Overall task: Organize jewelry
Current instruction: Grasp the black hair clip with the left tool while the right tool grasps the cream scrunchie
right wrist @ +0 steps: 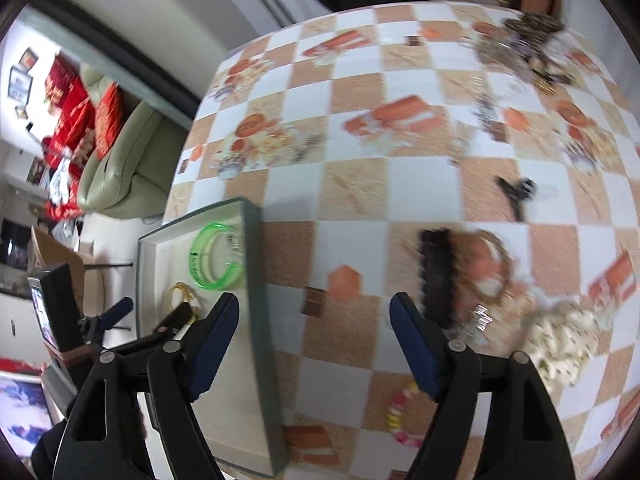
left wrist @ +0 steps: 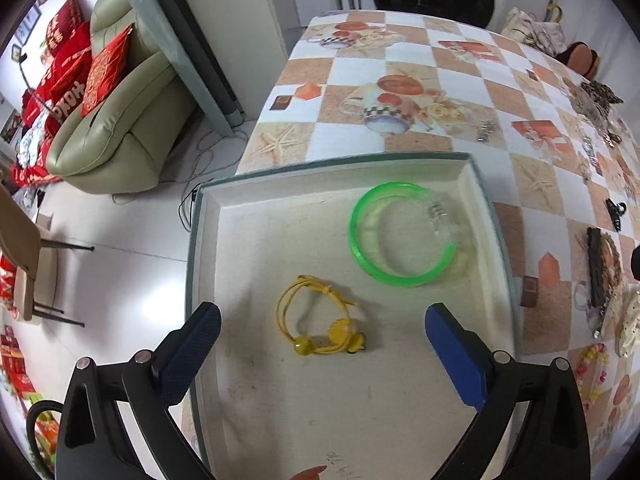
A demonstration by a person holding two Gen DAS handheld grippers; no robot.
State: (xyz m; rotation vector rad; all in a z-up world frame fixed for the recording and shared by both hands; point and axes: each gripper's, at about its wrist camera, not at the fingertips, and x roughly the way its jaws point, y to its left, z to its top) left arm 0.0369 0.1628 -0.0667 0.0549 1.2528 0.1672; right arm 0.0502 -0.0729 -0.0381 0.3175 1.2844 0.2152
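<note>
A shallow box tray [left wrist: 224, 248] with a pale lining sits at the table's left edge. In it lie a green bangle [left wrist: 400, 236] and a yellow cord bracelet [left wrist: 320, 320]. My left gripper [left wrist: 320, 320] is open and empty, hovering over the tray with the yellow bracelet between its fingers' line. My right gripper [right wrist: 314, 320] is open and empty over the table, just right of the tray [right wrist: 256, 280]. The green bangle [right wrist: 218, 258] and my left gripper [right wrist: 156, 316] show in the right wrist view. A black comb-like hair piece [right wrist: 436, 272] and a cream floral piece [right wrist: 560, 336] lie ahead to the right.
The table has a checkered patterned cloth [left wrist: 400, 80]. A black hair clip [right wrist: 516, 192], a pink-yellow bead bracelet [right wrist: 400, 408] and a heap of mixed jewelry [right wrist: 520, 40] lie on it. A green sofa [left wrist: 120, 120] and chair [left wrist: 28, 264] stand on the left.
</note>
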